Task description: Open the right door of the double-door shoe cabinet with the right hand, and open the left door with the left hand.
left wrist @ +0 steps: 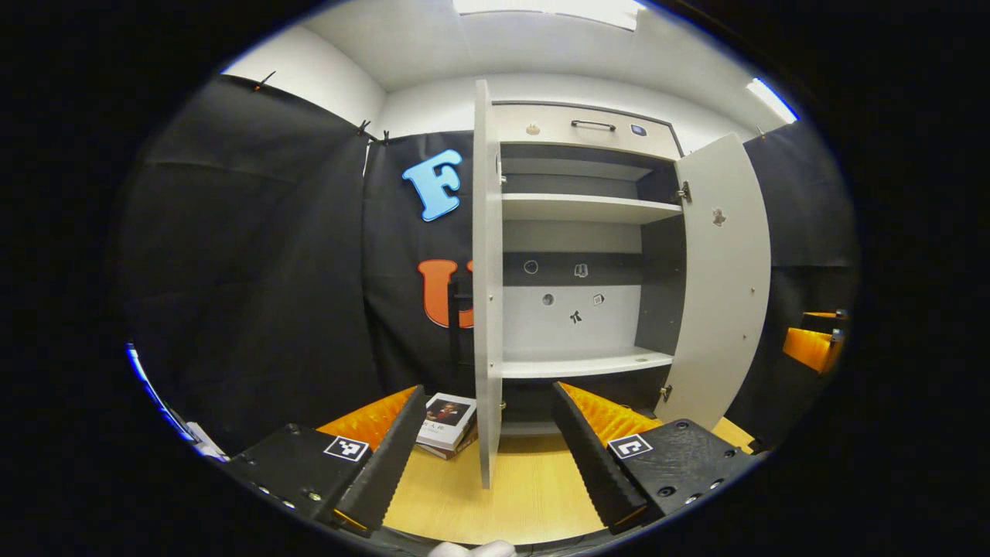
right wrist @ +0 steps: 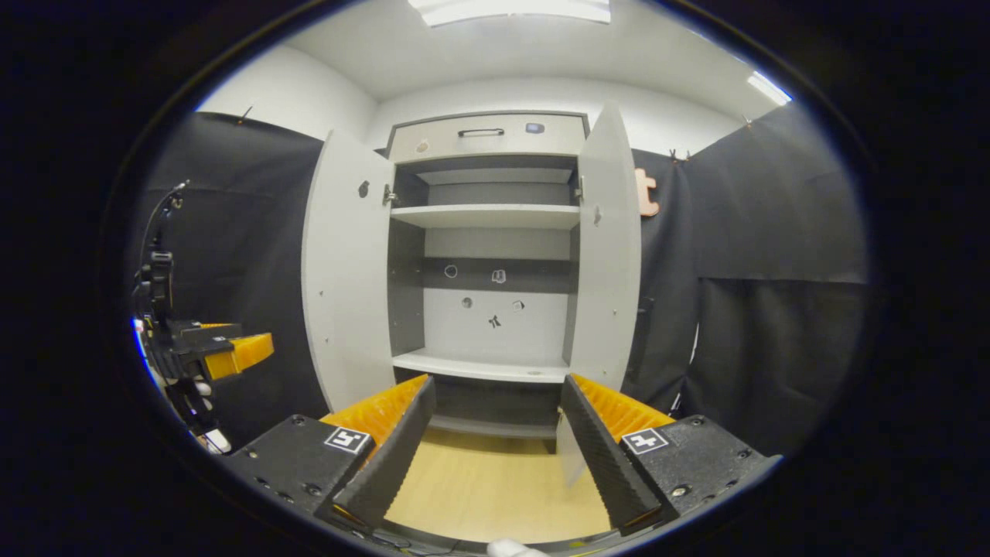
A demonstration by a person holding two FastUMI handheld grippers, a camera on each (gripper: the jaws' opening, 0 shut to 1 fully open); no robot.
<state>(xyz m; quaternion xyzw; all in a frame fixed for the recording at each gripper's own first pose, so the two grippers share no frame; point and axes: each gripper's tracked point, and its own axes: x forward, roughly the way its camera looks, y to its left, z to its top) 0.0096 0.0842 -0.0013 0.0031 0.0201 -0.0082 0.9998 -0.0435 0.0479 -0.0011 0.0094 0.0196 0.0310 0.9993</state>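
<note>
The white shoe cabinet [left wrist: 580, 209] stands ahead with both doors swung out and its shelves bare. In the left gripper view the left door [left wrist: 487, 255] is edge-on, and its lower edge rises between the spread fingers of my open left gripper [left wrist: 488, 389] without touching either. The right door [left wrist: 723, 271] angles outward. In the right gripper view the left door [right wrist: 344, 286] and right door [right wrist: 607, 263] flank the shelves [right wrist: 483, 216]. My right gripper [right wrist: 497, 381] is open and holds nothing; the right door's bottom corner sits close by its right finger [right wrist: 595, 449].
A book [left wrist: 447, 418] lies on the wooden floor [left wrist: 534, 495] left of the cabinet. A drawer with a handle [left wrist: 592, 124] tops the cabinet. Black cloth walls close both sides. The other gripper appears at the right edge [left wrist: 812, 344] and at the left edge [right wrist: 224, 352].
</note>
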